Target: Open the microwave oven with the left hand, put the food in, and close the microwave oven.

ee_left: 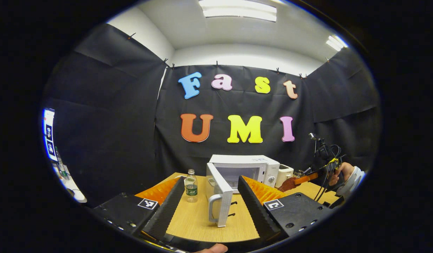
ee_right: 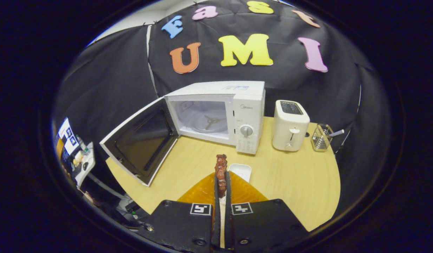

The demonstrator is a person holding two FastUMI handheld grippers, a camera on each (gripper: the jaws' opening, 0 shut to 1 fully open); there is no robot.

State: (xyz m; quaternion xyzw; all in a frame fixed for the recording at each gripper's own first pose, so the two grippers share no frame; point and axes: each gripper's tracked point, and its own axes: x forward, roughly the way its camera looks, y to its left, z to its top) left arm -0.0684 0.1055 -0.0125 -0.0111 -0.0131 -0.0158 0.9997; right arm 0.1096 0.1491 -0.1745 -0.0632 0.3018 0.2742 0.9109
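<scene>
Food [ee_right: 221, 172] pinched between closed right gripper [ee_right: 221, 188] fingers, held above worktop [ee_right: 290, 175], not yet inside. Left gripper [ee_left: 209, 207] spread wide, empty, handle of swung-out door [ee_left: 218, 200] between its fingers, untouched. Beyond: white tray [ee_right: 240, 171], then microwave oven [ee_right: 220, 114], cavity bare. Loading and closing left. Bottle [ee_left: 191, 185], toaster [ee_right: 290, 124], wire rack [ee_right: 322, 137] aside; path looks free.

You had bright, even light from the ceiling panels [ee_left: 239, 10] overhead in the left gripper view, the panels themselves blown out to white. The table [ee_right: 290, 175] was well lit with only soft shadows under the microwave [ee_right: 216, 112]. Fisheye bending curved everything near the rims, and the edges went dim and slightly soft; the centres stayed sharp.
</scene>
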